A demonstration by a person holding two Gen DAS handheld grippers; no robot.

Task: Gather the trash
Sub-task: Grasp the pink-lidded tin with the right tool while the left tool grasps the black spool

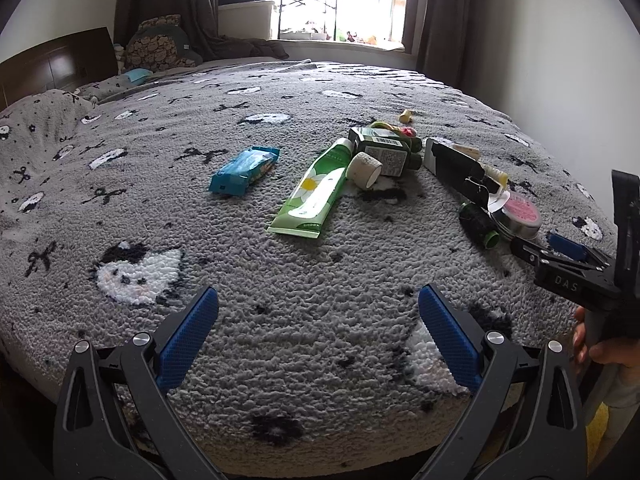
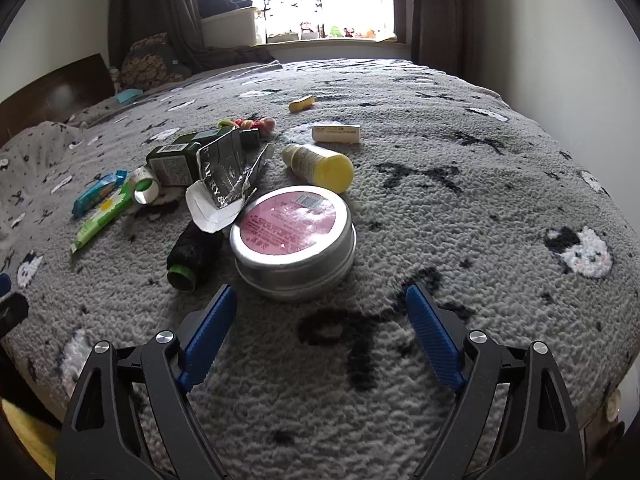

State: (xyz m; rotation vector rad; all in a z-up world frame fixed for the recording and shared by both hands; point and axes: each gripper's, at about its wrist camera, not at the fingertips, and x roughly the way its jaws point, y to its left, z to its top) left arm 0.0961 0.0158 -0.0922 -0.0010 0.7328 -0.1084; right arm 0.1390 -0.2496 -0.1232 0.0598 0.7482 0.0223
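A scatter of small discards is spread over the grey patterned bed (image 1: 304,320), presumably laid out so that each piece can be picked off singly. The left gripper (image 1: 318,314) is held low over bare blanket with its blue fingers (image 1: 188,334) spread wide and nothing between them; the green tube (image 1: 314,188) lies ahead at 12 o'clock and the blue wrapper (image 1: 244,170) at 11 o'clock, both well apart from the tips. The right gripper (image 2: 320,312) is likewise held spread and empty, aimed at the round tin (image 2: 294,240) with the pink label, which sits just beyond its tips at 12 o'clock; the tin is judged the likely first target.

The black spool (image 2: 194,254) lies just beside the tin at 9 o'clock, and torn silver packaging (image 2: 228,176) rests against the tin's far rim. Only the right view shows the yellow-capped bottle (image 2: 318,166), the small cream box (image 2: 336,134) and the yellow stub (image 2: 302,103) clearly; from the left these are largely hidden behind the packaging. Only the left view shows the right gripper from outside, at 3 o'clock, with a hand (image 1: 600,344) on its handle. No bin is seen in either view.
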